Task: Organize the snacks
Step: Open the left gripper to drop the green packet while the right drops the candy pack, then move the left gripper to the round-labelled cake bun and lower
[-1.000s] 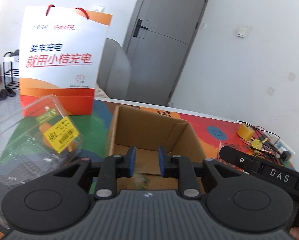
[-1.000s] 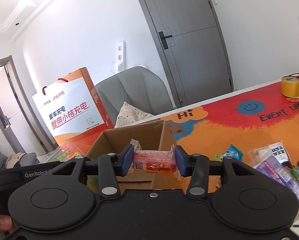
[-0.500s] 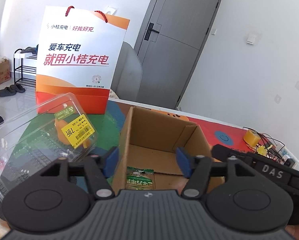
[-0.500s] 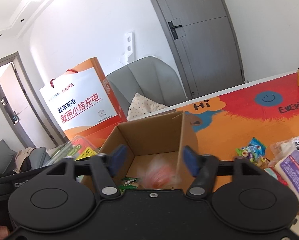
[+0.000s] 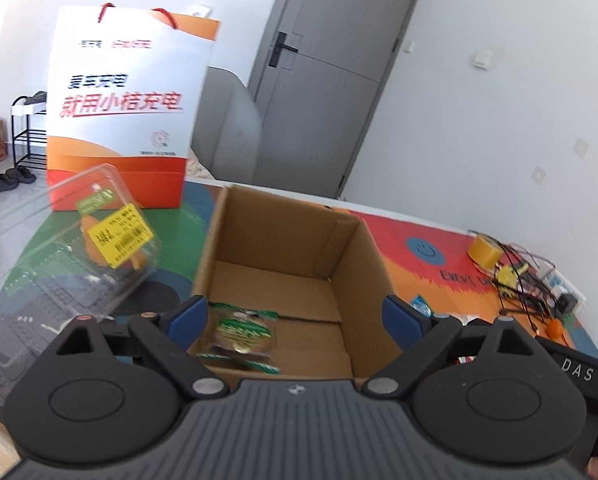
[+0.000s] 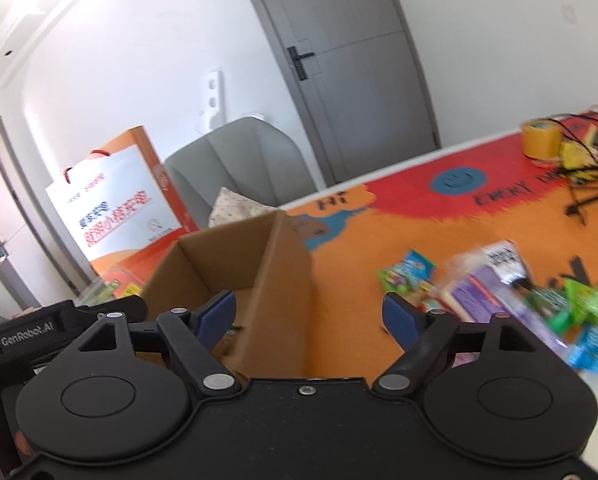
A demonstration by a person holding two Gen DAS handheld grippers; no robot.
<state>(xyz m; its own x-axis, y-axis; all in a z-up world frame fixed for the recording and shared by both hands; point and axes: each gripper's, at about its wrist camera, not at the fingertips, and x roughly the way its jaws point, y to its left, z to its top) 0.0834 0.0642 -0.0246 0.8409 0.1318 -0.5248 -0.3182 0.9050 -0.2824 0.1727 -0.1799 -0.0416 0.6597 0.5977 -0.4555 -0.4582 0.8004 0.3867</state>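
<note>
An open cardboard box (image 5: 351, 256) (image 6: 287, 264) stands on the colourful table mat. A green snack packet (image 5: 243, 334) lies on the box floor near its front left corner. My left gripper (image 5: 297, 316) hovers over the box's near edge, jaws opening wide with nothing pressed between them. My right gripper (image 6: 311, 314) sits at the box's right wall, jaws opening and empty. A heap of loose snack packets (image 6: 511, 284) lies on the mat to the right of the box. The red snack is not visible in the box from here.
A clear plastic clamshell (image 5: 71, 256) with a yellow label lies left of the box. An orange and white paper bag (image 5: 127, 120) stands behind it. A yellow tape roll (image 6: 541, 138) and tangled cables (image 5: 527, 280) are at the far right. A grey chair (image 6: 239, 168) stands behind the table.
Both grippers opened. The left one dropped the green packet into the box, the right one released the red snack, which fell into the box. The right view swung right toward the snack heap.
</note>
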